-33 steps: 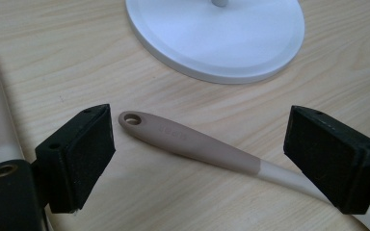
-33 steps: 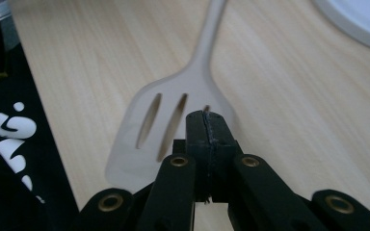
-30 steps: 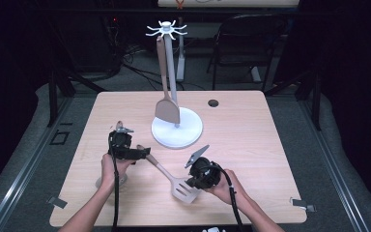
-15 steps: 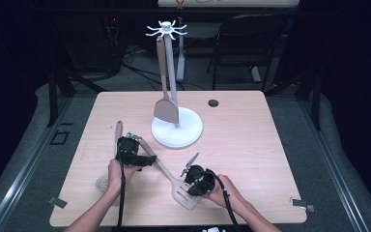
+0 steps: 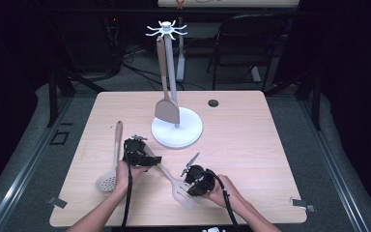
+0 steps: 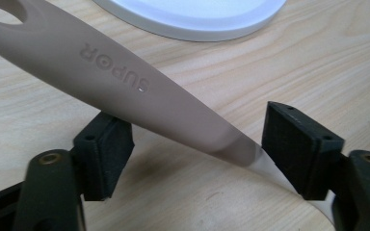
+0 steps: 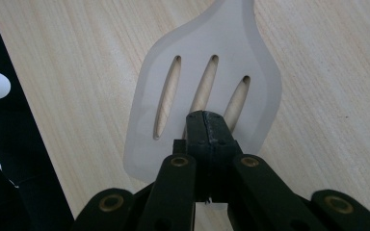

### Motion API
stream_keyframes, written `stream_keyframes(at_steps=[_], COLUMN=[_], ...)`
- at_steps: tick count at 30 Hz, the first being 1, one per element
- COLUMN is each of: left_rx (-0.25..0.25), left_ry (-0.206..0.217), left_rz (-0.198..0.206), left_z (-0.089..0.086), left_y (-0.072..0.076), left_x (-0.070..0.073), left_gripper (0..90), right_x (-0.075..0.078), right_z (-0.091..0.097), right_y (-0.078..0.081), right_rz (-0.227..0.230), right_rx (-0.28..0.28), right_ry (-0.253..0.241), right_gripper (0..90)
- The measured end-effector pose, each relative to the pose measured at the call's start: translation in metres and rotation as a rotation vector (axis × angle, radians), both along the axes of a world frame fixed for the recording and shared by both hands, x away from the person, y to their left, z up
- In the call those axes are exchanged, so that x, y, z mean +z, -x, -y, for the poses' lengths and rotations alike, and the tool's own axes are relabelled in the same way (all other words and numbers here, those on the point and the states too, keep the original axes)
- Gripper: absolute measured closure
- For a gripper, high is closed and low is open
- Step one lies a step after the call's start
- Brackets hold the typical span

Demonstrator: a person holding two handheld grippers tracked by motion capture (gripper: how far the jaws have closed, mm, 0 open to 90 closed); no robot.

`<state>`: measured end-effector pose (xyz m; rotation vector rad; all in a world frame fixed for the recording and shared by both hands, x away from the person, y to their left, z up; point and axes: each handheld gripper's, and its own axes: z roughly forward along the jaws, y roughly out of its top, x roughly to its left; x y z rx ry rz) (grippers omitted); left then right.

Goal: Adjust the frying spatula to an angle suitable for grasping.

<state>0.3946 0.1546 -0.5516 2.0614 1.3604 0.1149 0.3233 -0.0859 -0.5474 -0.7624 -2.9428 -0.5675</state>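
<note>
A beige slotted turner (image 5: pixel 166 174) lies flat on the wooden table, handle toward the far left. My left gripper (image 5: pixel 147 153) straddles its handle (image 6: pixel 125 72). In the left gripper view the jaws (image 6: pixel 200 144) stand apart on either side of the handle. They have just been closing, and the pads are not pressing on it. My right gripper (image 5: pixel 189 187) is shut, its joined tips (image 7: pixel 204 118) resting on top of the turner's slotted head (image 7: pixel 250 62).
A white stand with a round base (image 5: pixel 186 137) rises behind the grippers, and a beige spatula (image 5: pixel 166 108) hangs from its hooks. A slotted spoon (image 5: pixel 108 181) lies left of my left hand. A black cap (image 5: pixel 213 103) sits at the far side. The table's near edge (image 7: pixel 9 159) is close.
Both grippers have come down toward the table. The left one has shifted right over the turner's handle, uncovering the slotted spoon. The right one has settled on the turner's head.
</note>
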Motion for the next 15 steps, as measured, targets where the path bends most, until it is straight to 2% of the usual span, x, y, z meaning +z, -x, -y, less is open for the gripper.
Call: stream_keyframes(at_steps=[6,9,12,15], left_rx=[0.021,0.026,0.028,0.021], left_ry=[0.038,0.073,0.098,0.119], left_rz=[-0.024,-0.028,-0.017,0.009], left_z=[-0.0009,-0.0032,-0.0043,-0.0042], left_y=[-0.0032,-0.0025,-0.0007,0.0023], left_x=[-0.004,-0.0043,-0.002,0.0037], left_gripper=[37.3,40.6,43.8,46.5], right_x=[-0.0001,0.0001,0.0012,0.0013], right_z=[-0.0001,-0.0003,-0.0001,-0.0001], right_y=[-0.0007,-0.0015,-0.0027,-0.0029], right_rz=[-0.003,-0.006,-0.017,-0.032], right_rx=[0.004,0.007,0.016,0.011], right_ry=[-0.003,0.003,0.009,-0.009], right_gripper=[90.0,89.9,86.4,83.3])
